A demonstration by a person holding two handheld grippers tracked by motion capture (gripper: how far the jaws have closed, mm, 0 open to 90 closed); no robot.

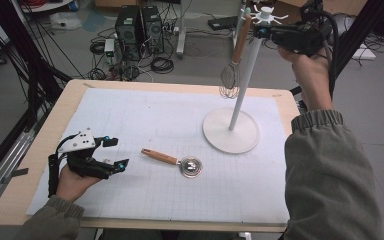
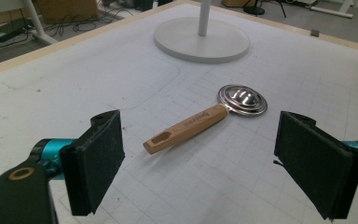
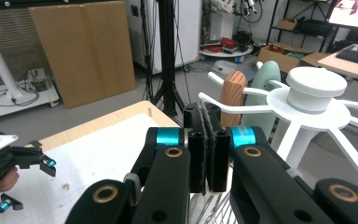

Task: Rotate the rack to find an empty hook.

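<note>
On the white rack (image 1: 243, 70) one wooden-handled whisk (image 1: 236, 55) already hung, and our right gripper (image 1: 260, 32), fingers pressed together on nothing, sat beside it, perhaps just clear. The second utensil (image 1: 172, 161) lay on the table (image 1: 70, 95), in front of our left gripper (image 1: 116, 152), fingers wide and empty.

Lab: computer towers (image 1: 140, 27), cables (image 1: 162, 64), cardboard (image 3: 81, 51)
</note>
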